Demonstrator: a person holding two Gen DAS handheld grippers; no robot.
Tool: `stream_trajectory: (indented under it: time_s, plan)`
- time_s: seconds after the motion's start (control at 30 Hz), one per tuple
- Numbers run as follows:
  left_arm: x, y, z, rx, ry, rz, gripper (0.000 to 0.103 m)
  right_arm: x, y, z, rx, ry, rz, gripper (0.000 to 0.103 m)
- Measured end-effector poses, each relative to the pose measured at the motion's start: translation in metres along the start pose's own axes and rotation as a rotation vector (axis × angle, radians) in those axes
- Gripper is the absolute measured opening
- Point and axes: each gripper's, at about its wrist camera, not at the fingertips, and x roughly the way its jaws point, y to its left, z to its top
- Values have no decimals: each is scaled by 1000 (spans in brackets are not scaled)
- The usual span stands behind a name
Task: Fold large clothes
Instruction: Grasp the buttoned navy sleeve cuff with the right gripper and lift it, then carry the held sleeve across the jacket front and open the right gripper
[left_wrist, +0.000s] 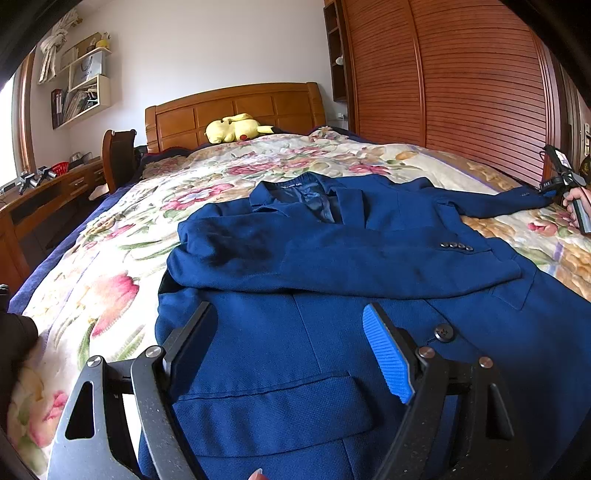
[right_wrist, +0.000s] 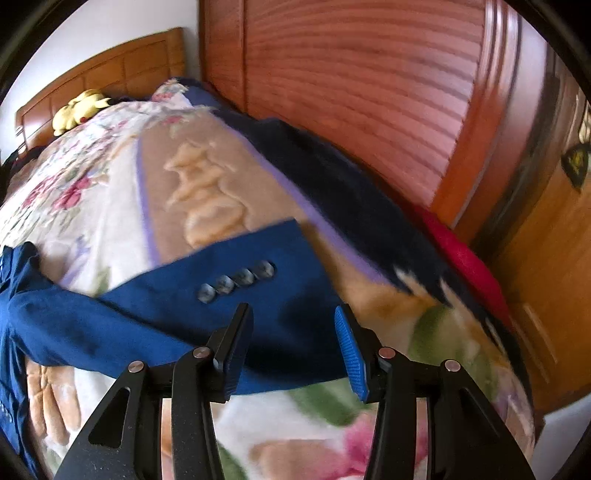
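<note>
A dark blue suit jacket (left_wrist: 332, 258) lies face up on the flowered bedspread (left_wrist: 110, 258). One sleeve (left_wrist: 369, 254) is folded across its chest. The other sleeve (left_wrist: 491, 201) stretches out toward the right edge of the bed. My left gripper (left_wrist: 288, 314) hovers open over the jacket's lower front, above a flap pocket (left_wrist: 280, 387), with nothing pinched. In the right wrist view my right gripper (right_wrist: 291, 314) stands open just above the outstretched sleeve's cuff (right_wrist: 258, 295), near its row of buttons (right_wrist: 236, 282). Its pads do not press the cloth. A hand (left_wrist: 576, 208) holds that gripper at the far right.
A yellow plush toy (left_wrist: 232, 127) lies by the wooden headboard (left_wrist: 236, 107). A slatted wooden wardrobe (left_wrist: 461, 92) runs close along the bed's right side. A desk (left_wrist: 48, 192) and chair (left_wrist: 118, 155) stand on the left. A red cloth (right_wrist: 465, 254) sits between bed and wardrobe.
</note>
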Motion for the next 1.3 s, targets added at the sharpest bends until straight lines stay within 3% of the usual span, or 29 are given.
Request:
stream_trajectory:
  time_s: [0.23, 0.37, 0.57, 0.7, 1.0, 1.3]
  plan:
    - [0, -1, -1, 5, -5, -1, 82, 4, 3, -4, -6, 45, 37, 50]
    - [0, -1, -1, 4, -4, -2, 82, 3, 18, -10, -73, 61, 76, 49]
    - [2, -3, -2, 14, 7, -1, 82, 7, 33, -18, -145, 87, 120, 9]
    - [3, -4, -3, 20, 12, -1, 82, -2, 36, -21, -153, 57, 143, 2]
    - [4, -3, -2, 21, 17, 2, 82, -75, 51, -16, -207, -76, 202, 1]
    - [1, -2, -2, 16, 7, 8, 82, -182, 130, -15, -364, -216, 325, 1]
